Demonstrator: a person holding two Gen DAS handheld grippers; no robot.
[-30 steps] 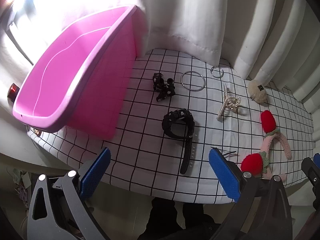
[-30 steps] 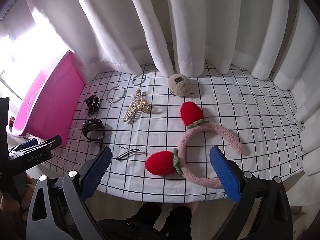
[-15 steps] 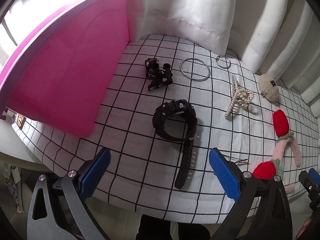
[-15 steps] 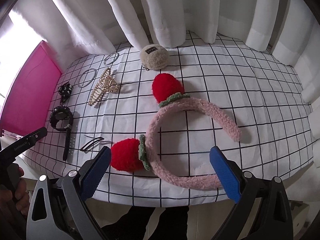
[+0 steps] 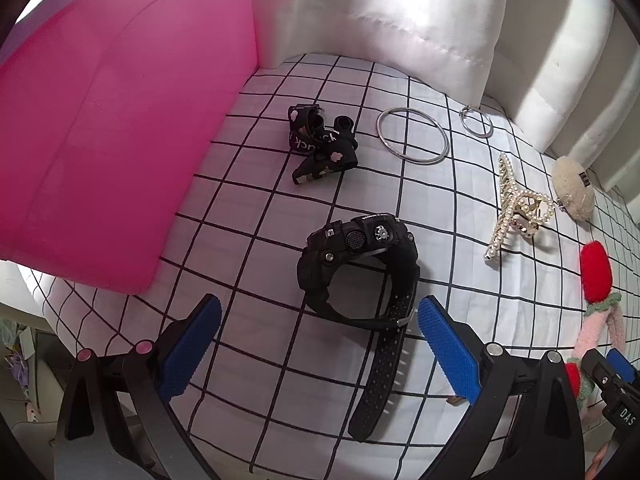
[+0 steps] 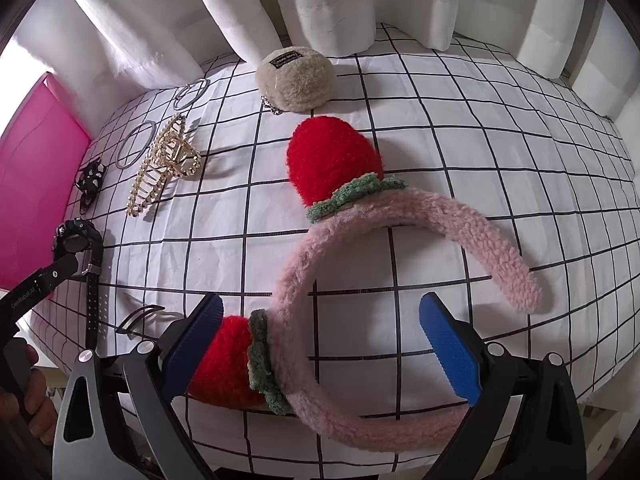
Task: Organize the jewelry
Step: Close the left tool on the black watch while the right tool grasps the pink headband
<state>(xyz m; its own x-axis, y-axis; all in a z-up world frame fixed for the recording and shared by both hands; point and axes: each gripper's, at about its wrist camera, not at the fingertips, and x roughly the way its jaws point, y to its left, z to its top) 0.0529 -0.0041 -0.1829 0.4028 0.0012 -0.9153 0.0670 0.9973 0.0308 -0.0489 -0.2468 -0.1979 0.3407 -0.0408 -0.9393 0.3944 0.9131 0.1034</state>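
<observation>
the left gripper (image 5: 319, 340) is hanging low over the checked white cloth on the bench (image 5: 248, 216) with its jaws spread wide and holding nothing, and the chunky black wristwatch (image 5: 358, 272) is lying just ahead of them, its strap trailing back between the blue pads. the right gripper (image 6: 319, 344) is also gaping wide and empty, straddling the near curve of the fuzzy pink headband with red strawberry ears (image 6: 384, 264). the big pink plastic bin (image 5: 100, 140) is standing at the left edge of the cloth, and nothing looks to be going into it yet.

the watch is sitting on its side with the strap loose, so i think a squeeze on the strap alone could let the heavy case swing or slip out. the headband is springy and fluffy; pinching only the fleece might let it twist free, and the near strawberry is sitting right against the left pad, so it could get caught instead.

the left view is showing the small black printed hair tie (image 5: 320, 146) and two silver bangles clearly; the right view alone is showing the headband's full arc, the beige plush pouch (image 6: 296, 76) and a thin black hairpin (image 6: 138, 316).
</observation>
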